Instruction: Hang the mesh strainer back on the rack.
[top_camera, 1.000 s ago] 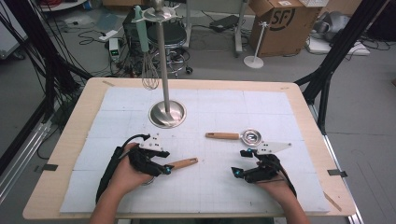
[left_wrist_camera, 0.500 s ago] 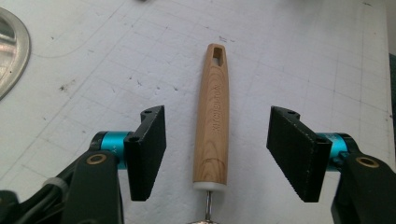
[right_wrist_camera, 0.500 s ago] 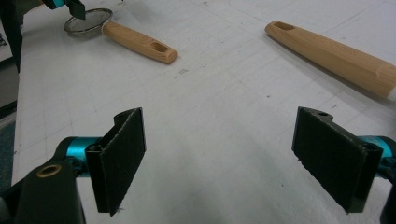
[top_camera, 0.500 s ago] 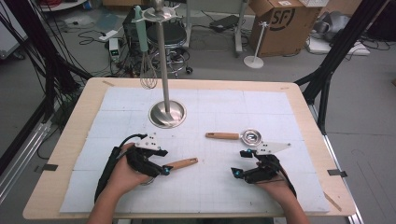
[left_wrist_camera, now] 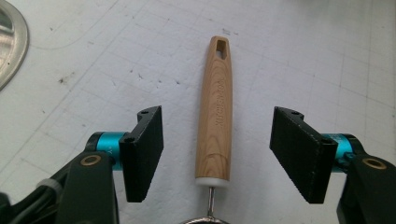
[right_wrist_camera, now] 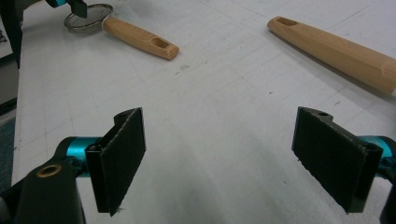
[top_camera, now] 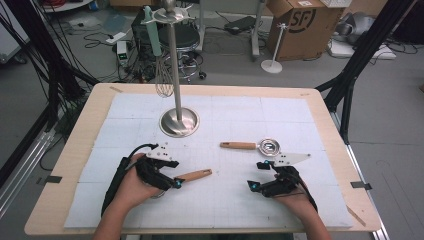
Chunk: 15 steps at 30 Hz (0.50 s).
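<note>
I find the work barely begun: nothing is lifted. My left gripper [left_wrist_camera: 212, 154] sits with its jaws spread wide either side of the wooden-handled strainer [left_wrist_camera: 215, 112], not touching it — the handle lies on the white mat [top_camera: 235, 125] between them, so the grasp itself is not yet made. In the high view this strainer [top_camera: 192, 175] lies in the near-left part of the tabletop, its long axis running left-to-right with a slight tilt; the handle's hanging hole points toward the right and far edge, the mesh bowl is tucked under my left hand. My right gripper [right_wrist_camera: 233, 154] hovers near the near-right corner, jaws likewise spread, holding nothing. A second strainer [top_camera: 250, 146] lies mid-right, untouched. The stand [top_camera: 176, 75] at the far-left centre carries a whisk [top_camera: 162, 75] — I judge that hanging the strainers there remains to be done.
</note>
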{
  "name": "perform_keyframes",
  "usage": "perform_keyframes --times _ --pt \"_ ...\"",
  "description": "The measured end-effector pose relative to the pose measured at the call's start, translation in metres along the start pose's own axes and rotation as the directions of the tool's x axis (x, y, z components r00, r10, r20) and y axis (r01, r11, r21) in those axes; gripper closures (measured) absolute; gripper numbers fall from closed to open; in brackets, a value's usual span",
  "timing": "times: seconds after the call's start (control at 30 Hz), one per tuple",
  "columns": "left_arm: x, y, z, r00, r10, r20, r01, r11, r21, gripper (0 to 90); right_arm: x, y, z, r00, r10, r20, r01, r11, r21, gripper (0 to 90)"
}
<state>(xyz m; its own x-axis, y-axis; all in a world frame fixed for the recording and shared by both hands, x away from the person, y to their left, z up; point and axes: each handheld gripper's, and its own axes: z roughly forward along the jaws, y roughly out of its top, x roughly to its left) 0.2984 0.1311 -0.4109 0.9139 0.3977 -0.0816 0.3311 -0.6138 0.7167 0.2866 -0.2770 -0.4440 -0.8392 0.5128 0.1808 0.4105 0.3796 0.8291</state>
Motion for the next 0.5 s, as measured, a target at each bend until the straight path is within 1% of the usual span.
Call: perform_keyframes --times 0.07,0.17,0.23,0.3,0.37,0.4,0.5 --pt "-0.0005 0.0004 0.0004 1.0 0.0 -0.002 0.0 1.0 0.007 35.3 0.0002 -0.0002 -0.0004 1.0 0.001 0.002 -0.001 1.0 0.0 16.7" --pt "-0.001 0.0001 0.0018 1.0 0.005 -0.004 -0.005 0.999 0.044 36.5 0.0001 -0.0004 -0.0006 1.0 0.003 0.002 -0.003 1.0 -0.003 16.7" --pt "-0.001 -0.0006 0.0038 0.9998 0.013 -0.015 -0.012 0.9973 0.073 37.0 0.0002 -0.0003 -0.0005 1.0 0.004 0.001 -0.004 1.0 -0.004 16.7" --pt "-0.0011 -0.0018 0.0062 0.9998 0.015 -0.016 -0.014 0.9952 0.097 37.4 -0.0003 -0.0002 -0.0005 1.0 0.001 0.001 -0.001 1.0 -0.006 16.7" --pt "-0.001 -0.0033 0.0074 0.9999 0.009 -0.009 -0.008 0.9942 0.107 37.7 -0.0004 -0.0003 -0.0002 1.0 0.004 0.003 -0.004 1.0 -0.003 16.7" --pt "-0.0006 -0.004 0.0078 1.0 0.0 0.002 0.0 0.9946 0.104 38.0 -0.0007 -0.0004 0.0002 1.0 0.001 0.003 -0.001 1.0 -0.003 16.7" --pt "-0.0012 -0.0049 0.0086 0.9998 -0.008 -0.019 0.01 0.993 0.118 40.5 -0.0009 -0.0004 0.0008 1.0 0.003 0.001 -0.003 1.0 -0.004 16.8"
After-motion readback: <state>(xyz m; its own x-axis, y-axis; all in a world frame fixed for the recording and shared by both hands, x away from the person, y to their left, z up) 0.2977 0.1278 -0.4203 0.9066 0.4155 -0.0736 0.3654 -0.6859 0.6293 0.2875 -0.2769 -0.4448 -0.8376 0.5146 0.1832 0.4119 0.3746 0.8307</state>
